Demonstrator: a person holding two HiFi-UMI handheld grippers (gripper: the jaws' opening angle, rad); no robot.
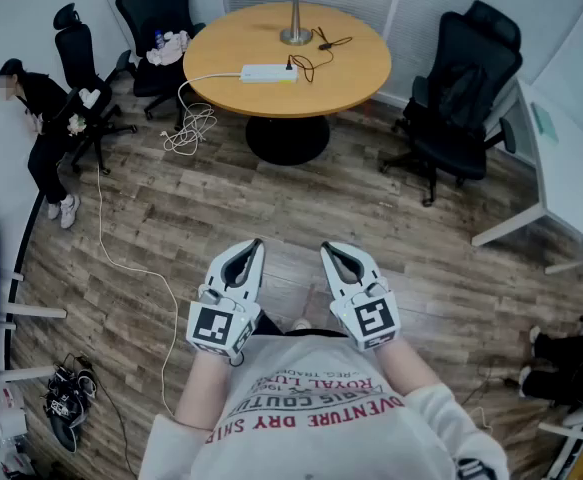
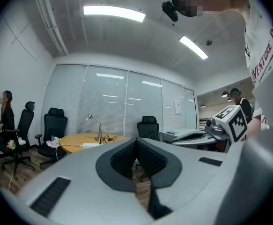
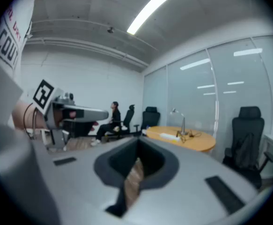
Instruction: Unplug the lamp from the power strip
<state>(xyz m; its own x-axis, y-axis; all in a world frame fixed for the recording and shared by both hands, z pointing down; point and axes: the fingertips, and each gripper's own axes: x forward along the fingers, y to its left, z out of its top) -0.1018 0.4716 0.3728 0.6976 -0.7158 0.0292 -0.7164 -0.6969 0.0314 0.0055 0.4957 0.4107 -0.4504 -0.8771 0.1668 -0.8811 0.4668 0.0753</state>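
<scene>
Far across the room, a silver desk lamp (image 1: 294, 18) stands on a round wooden table (image 1: 351, 78). Its black cord (image 1: 304, 65) runs to a white power strip (image 1: 269, 73) lying in front of it. Both grippers are held close to the person's chest, well short of the table. The left gripper (image 1: 254, 246) is shut and empty, and so is the right gripper (image 1: 328, 250). The left gripper view shows the lamp (image 2: 98, 128) and strip (image 2: 92, 145) small in the distance. In the right gripper view the lamp (image 3: 180, 123) and strip (image 3: 168, 135) are just as distant.
Black office chairs stand left (image 1: 161, 28) and right (image 1: 461, 93) of the table. A person (image 1: 41, 133) sits in a chair at the far left. A white cord (image 1: 189, 128) coils on the wood floor and trails toward me. A white desk (image 1: 561, 168) is at the right.
</scene>
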